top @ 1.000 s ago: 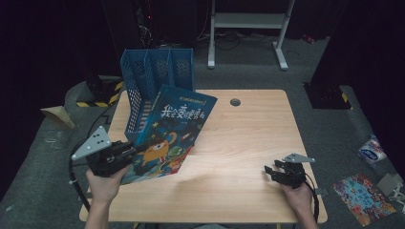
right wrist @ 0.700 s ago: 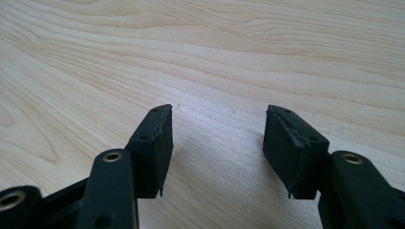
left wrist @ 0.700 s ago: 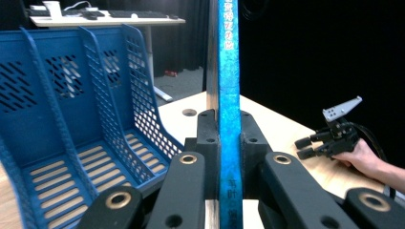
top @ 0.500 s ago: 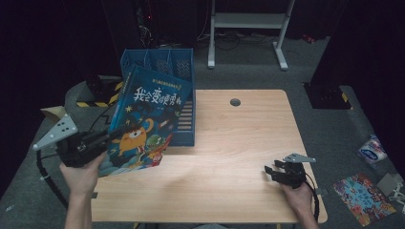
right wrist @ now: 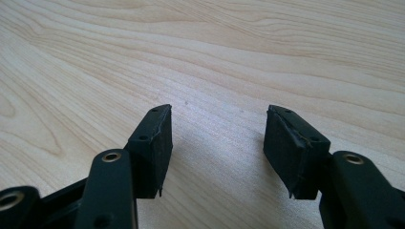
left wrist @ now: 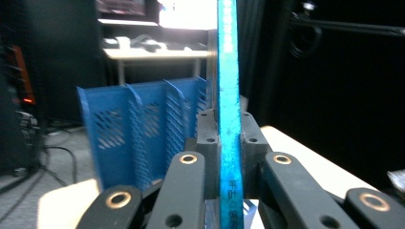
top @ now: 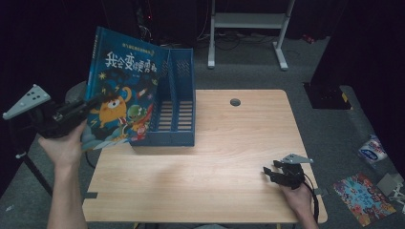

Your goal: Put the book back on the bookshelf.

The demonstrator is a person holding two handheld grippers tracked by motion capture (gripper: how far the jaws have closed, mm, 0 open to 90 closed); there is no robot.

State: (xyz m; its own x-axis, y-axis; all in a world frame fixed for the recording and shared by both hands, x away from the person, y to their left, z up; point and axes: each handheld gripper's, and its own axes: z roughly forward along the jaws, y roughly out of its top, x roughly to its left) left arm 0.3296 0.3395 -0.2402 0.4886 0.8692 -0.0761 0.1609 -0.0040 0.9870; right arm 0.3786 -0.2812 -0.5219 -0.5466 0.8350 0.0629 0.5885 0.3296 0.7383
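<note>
At left of the high view, my left gripper pinches the book upright, ready for the file rack. My right gripper rests spread, lower right.

Item: picture book, blue cover with cartoon monsters. A second ago it was lying tilted low over the table's left part, its lower edge near the front. Now it has been raised and stood nearly upright, carried up and to the left, and is held beside the left wall of the blue file rack, its cover facing the camera. Left gripper: shifted outward past the table's left edge and lifted, jaws clamped on the book's spine edge.
</note>
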